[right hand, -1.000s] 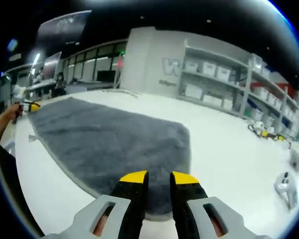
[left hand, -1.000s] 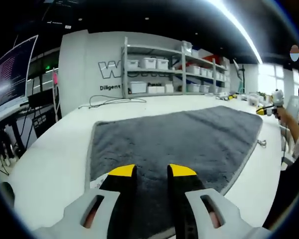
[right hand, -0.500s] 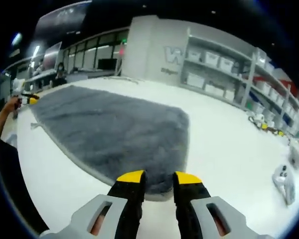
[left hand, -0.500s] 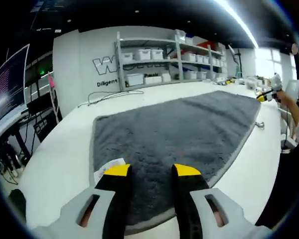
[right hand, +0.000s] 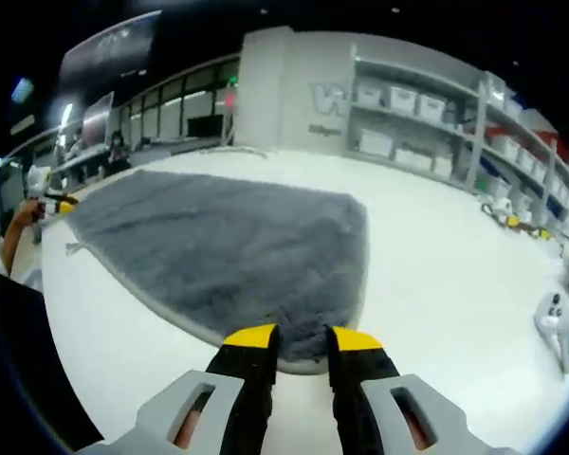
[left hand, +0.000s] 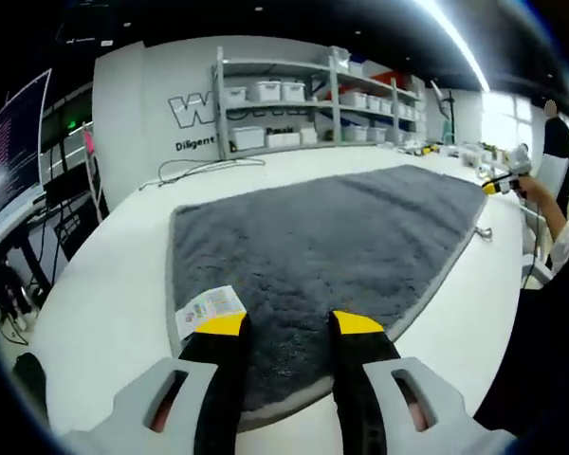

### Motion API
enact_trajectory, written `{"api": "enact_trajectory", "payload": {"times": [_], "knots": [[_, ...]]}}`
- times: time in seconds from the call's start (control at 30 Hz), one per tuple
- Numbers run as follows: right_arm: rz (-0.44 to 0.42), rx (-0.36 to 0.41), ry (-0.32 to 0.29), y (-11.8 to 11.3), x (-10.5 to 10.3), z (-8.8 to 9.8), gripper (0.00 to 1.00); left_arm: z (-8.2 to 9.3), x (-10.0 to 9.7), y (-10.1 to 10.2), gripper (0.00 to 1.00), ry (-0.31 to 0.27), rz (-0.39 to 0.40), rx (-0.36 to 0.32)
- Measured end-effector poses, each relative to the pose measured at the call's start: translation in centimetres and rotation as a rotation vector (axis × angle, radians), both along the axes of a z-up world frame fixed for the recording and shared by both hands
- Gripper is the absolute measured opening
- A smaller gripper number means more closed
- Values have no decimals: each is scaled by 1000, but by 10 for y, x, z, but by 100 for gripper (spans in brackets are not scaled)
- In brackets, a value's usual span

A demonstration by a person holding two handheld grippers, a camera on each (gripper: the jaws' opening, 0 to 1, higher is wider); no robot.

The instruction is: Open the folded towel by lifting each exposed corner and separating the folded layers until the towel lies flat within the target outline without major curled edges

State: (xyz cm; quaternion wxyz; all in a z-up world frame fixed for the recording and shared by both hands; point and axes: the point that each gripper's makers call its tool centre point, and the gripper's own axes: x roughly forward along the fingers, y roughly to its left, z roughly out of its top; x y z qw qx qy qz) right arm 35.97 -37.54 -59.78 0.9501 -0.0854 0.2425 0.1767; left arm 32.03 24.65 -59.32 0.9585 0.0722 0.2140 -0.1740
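Note:
The grey towel (left hand: 332,237) lies spread out on the white table (left hand: 104,294), with a pale border along its edges. A small printed label (left hand: 207,308) sticks out at its near left corner. My left gripper (left hand: 289,325) hovers over the towel's near edge, open, with nothing between the yellow tips. In the right gripper view the towel (right hand: 228,242) stretches away to the left. My right gripper (right hand: 302,336) is over its near rounded corner, jaws a little apart and open. The right gripper (left hand: 504,183), in a hand, shows far right; the left gripper (right hand: 59,202) shows far left.
Metal shelves (left hand: 294,104) with white bins stand behind the table. A dark cable (left hand: 199,172) lies on the far tabletop. A white device (right hand: 556,324) and small yellow items (right hand: 504,214) sit on the table to the right. Monitors (left hand: 14,142) stand at left.
Both views have drawn back toward the towel's near edges. The left jaws stand slightly wider apart, and the printed label has come into sight beside the left tip.

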Motion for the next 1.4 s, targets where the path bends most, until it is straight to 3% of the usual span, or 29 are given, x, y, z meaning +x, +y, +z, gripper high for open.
{"api": "enact_trajectory", "payload": {"times": [0.47,1.4], "knots": [[-6,38,7,1,-3,-1,14,-2,-3,-6,21,17,-15,-4],[12,-34,74,4,-19,-3,5,-4,-5,0,4,7,0,1]]}}
